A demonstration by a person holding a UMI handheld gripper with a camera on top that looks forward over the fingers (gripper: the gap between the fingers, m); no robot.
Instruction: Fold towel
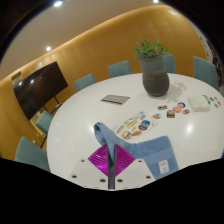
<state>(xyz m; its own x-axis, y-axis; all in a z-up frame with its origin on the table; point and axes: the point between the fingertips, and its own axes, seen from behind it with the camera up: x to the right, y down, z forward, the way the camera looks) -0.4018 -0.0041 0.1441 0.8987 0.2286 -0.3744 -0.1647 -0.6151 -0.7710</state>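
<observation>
The gripper (108, 165) is closing its magenta pads (101, 160) on a raised fold of the blue towel (140, 148), which is lying near the front edge of the white table (90, 115), in front of the cards (135, 125). The hold is looking shallow, so I think the fabric is risking to slip out or bunch up unevenly. The cards are lying just beyond the towel, so a wide sweep could push them toward the plant pot (154, 72).

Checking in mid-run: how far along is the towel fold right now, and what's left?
Done: the blue towel is picked up at one edge, which is lifted off the white table. In hand: the gripper has that edge clamped between its fingers, the rest draped toward the cards. Left: carry the held edge across, lay it flat, release. No finished fold shows yet.
</observation>
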